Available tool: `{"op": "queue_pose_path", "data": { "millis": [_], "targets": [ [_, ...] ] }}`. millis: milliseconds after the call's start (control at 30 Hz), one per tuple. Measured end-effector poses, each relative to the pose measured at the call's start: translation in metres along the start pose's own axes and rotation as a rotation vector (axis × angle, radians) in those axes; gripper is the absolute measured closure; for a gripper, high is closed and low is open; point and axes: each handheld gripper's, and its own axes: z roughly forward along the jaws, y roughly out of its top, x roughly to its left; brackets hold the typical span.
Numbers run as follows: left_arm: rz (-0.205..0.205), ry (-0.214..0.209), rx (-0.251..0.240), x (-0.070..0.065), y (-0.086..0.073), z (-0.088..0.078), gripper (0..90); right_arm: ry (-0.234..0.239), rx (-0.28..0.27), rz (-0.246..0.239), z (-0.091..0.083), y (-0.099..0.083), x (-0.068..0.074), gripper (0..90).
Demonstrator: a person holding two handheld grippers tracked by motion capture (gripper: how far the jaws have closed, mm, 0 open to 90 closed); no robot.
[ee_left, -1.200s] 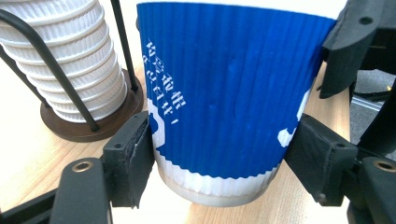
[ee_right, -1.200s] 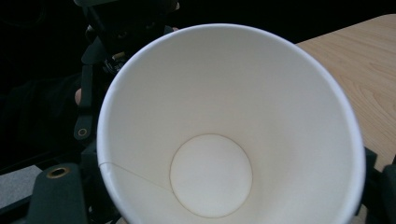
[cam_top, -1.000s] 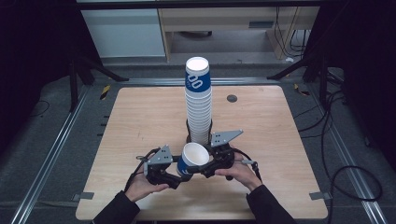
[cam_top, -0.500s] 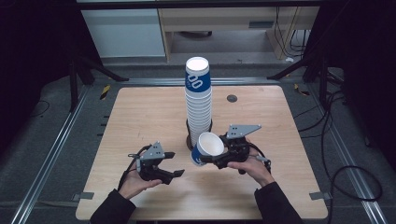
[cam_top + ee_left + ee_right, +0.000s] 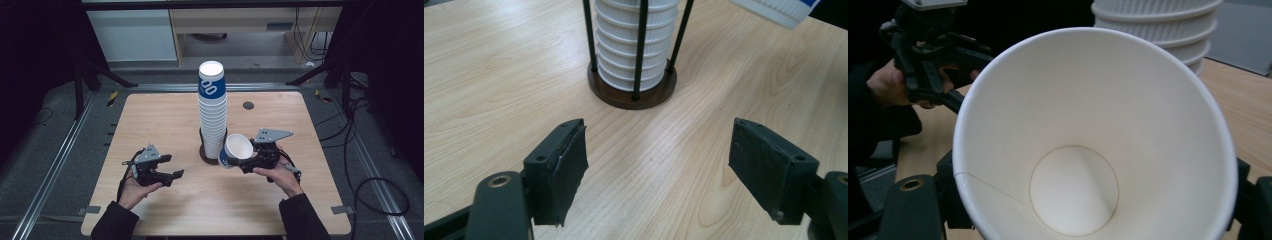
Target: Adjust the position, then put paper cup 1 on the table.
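Since half a second ago, we see the left gripper [image 5: 172, 176] drawn farther toward the table's [image 5: 150, 120] left edge and away from the cup stack, while the right gripper [image 5: 239, 161] with its cup has shifted slightly toward the right edge.

We look down on a light wooden table. Near its middle stands a tall stack of paper cups [image 5: 212, 107], white and ribbed with a blue band on the top one, held in a round dark base [image 5: 207, 156] with thin upright rods [image 5: 640, 47].

Toward the table's near edge, left of the stack, a person's left hand [image 5: 134, 187] holds the left gripper above the wood. In the left gripper view its two black jaws stand wide apart with nothing between them, pointing at the foot of the stack.

Just right of the base, the person's right hand [image 5: 280, 175] holds the right gripper. Its jaws are clamped on a single paper cup [image 5: 236, 150], lifted off the table and tilted, its open mouth facing up and toward the near edge. In the right gripper view we look straight into the cup's white inside [image 5: 1088, 150], with the stack behind it.
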Motion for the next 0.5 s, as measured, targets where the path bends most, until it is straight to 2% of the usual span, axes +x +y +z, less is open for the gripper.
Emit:
{"op": "queue_pose_path", "data": {
  "millis": [33,67,133,200,267,300,333,433,500],
  "targets": [
    [0.000,0.000,0.000,0.000,0.000,0.000,22.6,0.000,0.000,0.000,0.000,0.000,0.000,20.1],
    [-0.012,0.009,-0.002,0.001,0.000,0.000,22.5,-0.032,0.001,0.004,-0.003,0.001,-0.002,20.1],
    [-0.014,0.014,0.001,0.003,0.000,-0.001,22.4,-0.058,-0.001,0.005,-0.007,0.002,-0.004,20.1],
    [-0.033,0.026,-0.005,0.006,-0.002,-0.001,22.3,-0.085,0.001,0.011,-0.010,0.003,-0.006,20.1],
    [-0.041,0.039,-0.004,0.008,-0.003,-0.002,22.2,-0.125,0.010,0.013,-0.013,0.003,-0.009,20.1],
    [-0.041,0.039,-0.004,0.008,-0.003,-0.002,22.2,-0.125,0.010,0.013,-0.013,0.003,-0.009,20.1],
    [-0.052,0.050,-0.008,0.010,-0.003,-0.003,22.2,-0.167,0.021,0.016,-0.016,0.004,-0.012,20.1],
    [-0.063,0.069,-0.007,0.013,-0.004,-0.004,21.7,-0.222,0.036,0.016,-0.020,0.004,-0.016,20.0],
    [-0.067,0.079,-0.006,0.014,-0.005,-0.004,21.5,-0.236,0.037,0.024,-0.022,0.004,-0.019,20.0]
  ]
}}
